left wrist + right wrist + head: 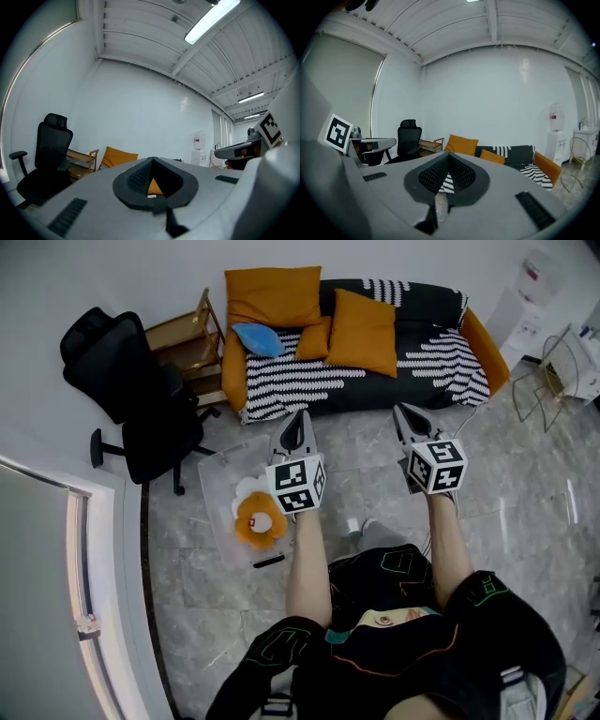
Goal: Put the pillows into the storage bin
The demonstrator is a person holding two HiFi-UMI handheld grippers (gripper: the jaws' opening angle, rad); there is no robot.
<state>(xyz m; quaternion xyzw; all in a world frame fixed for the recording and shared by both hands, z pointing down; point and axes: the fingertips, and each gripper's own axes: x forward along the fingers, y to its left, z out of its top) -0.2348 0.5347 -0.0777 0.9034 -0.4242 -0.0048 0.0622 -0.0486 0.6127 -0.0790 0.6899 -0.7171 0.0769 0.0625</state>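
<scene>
I am holding both tongs out over the floor [525,484], pointing toward the sofa [375,381]. The left tongs [299,423] are sitting fully closed, gripping nothing. The right tongs [406,416] are likewise closed and empty.

All the pillows are lying on the sofa. A large orange pillow [273,296] is leaning against the backrest at the left end. A second orange pillow [362,331] is leaning near the middle. A small orange pillow [314,340] is resting between those two, and a blue pillow [258,338] is lying just beside it.

The clear storage bin [217,486] is standing on the floor beside the left tongs, well apart from the sofa, and an orange and white plush toy [260,517] is sitting in it. A black office chair [131,395] is standing left of the bin.
</scene>
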